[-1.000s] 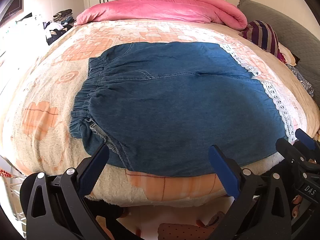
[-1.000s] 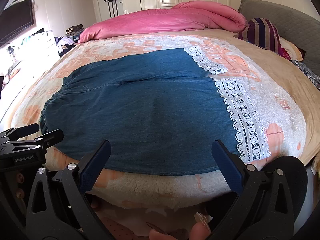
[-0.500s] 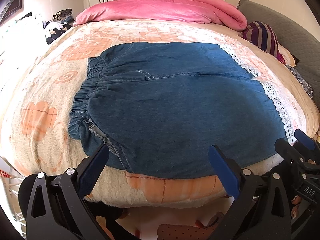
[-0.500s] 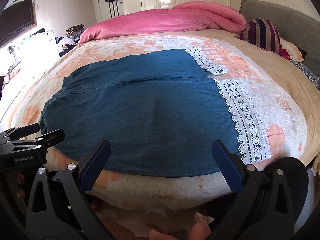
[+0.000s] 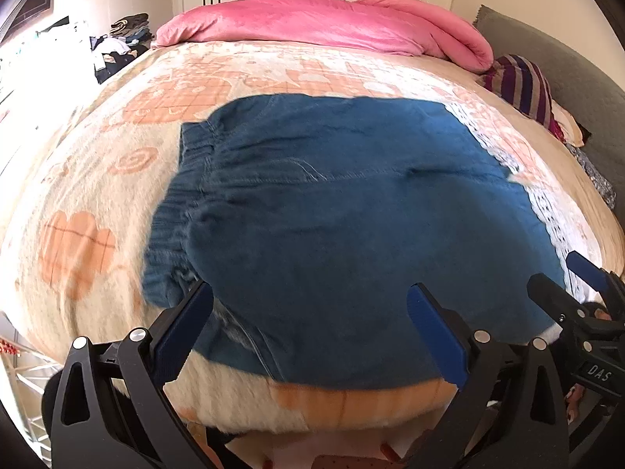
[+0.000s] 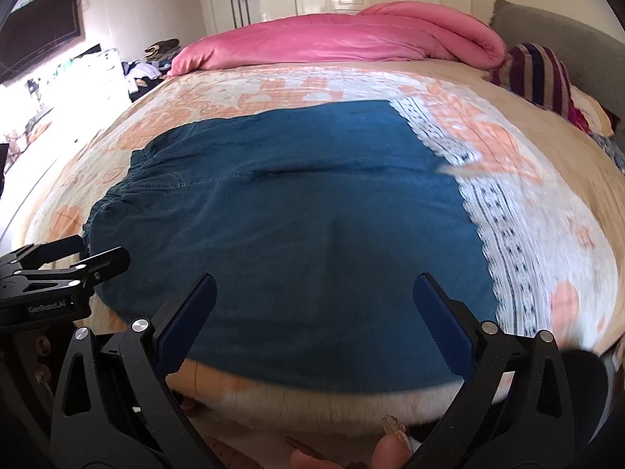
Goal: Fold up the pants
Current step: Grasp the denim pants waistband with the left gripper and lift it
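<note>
Blue denim pants (image 5: 332, 211) lie flat across the bed, elastic waistband at the left, white lace hems (image 6: 504, 226) at the right. They show in the right wrist view too (image 6: 297, 211). My left gripper (image 5: 308, 312) is open and empty, hovering over the near edge by the waistband end. My right gripper (image 6: 312, 301) is open and empty over the near edge towards the lace end. Each gripper shows at the side of the other's view.
The bed has a cream and orange patterned blanket (image 5: 117, 164). A pink duvet (image 5: 320, 23) lies rolled at the far side. A striped pillow (image 5: 523, 82) and grey headboard (image 5: 566, 62) are at the right. Clothes pile (image 6: 152, 62) and a TV (image 6: 39, 39) stand left.
Both grippers have moved forward over the near edge of the pants. The pants have not moved.
</note>
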`<control>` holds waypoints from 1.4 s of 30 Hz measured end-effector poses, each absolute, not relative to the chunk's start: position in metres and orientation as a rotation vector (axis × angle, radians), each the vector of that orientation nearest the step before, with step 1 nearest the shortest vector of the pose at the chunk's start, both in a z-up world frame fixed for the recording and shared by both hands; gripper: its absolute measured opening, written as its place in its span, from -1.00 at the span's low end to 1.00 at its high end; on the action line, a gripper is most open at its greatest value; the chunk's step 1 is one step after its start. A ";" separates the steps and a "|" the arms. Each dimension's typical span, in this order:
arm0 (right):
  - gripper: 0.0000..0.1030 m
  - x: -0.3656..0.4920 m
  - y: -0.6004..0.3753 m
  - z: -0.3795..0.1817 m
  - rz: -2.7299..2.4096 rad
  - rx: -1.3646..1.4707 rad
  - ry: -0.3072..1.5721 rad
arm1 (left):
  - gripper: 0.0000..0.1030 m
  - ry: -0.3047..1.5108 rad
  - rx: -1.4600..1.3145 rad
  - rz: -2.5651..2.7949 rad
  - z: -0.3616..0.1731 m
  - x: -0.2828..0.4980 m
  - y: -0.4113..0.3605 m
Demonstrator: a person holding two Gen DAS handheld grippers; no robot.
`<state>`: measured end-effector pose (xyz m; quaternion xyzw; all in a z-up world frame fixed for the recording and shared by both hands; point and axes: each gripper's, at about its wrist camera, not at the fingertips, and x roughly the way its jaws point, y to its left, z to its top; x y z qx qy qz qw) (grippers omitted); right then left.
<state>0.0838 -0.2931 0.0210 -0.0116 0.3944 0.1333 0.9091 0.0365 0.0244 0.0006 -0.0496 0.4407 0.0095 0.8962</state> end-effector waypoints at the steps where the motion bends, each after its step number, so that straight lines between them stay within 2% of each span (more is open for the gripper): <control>1: 0.84 0.089 -0.290 0.021 0.284 -0.030 0.816 | 0.92 0.914 -0.107 0.022 0.001 0.041 0.028; 20: 0.84 0.212 -0.215 0.029 0.444 -0.104 0.867 | 0.92 0.917 -0.186 0.204 0.015 0.145 0.132; 28: 0.84 0.253 -0.192 0.031 0.493 -0.186 0.867 | 0.92 0.946 -0.220 0.196 0.012 0.182 0.149; 36: 0.84 0.309 -0.166 0.016 0.539 -0.270 0.969 | 0.92 0.949 -0.197 0.169 -0.009 0.211 0.168; 42: 0.84 0.343 -0.140 0.016 0.590 -0.373 0.951 | 0.90 0.938 -0.168 0.136 -0.017 0.220 0.169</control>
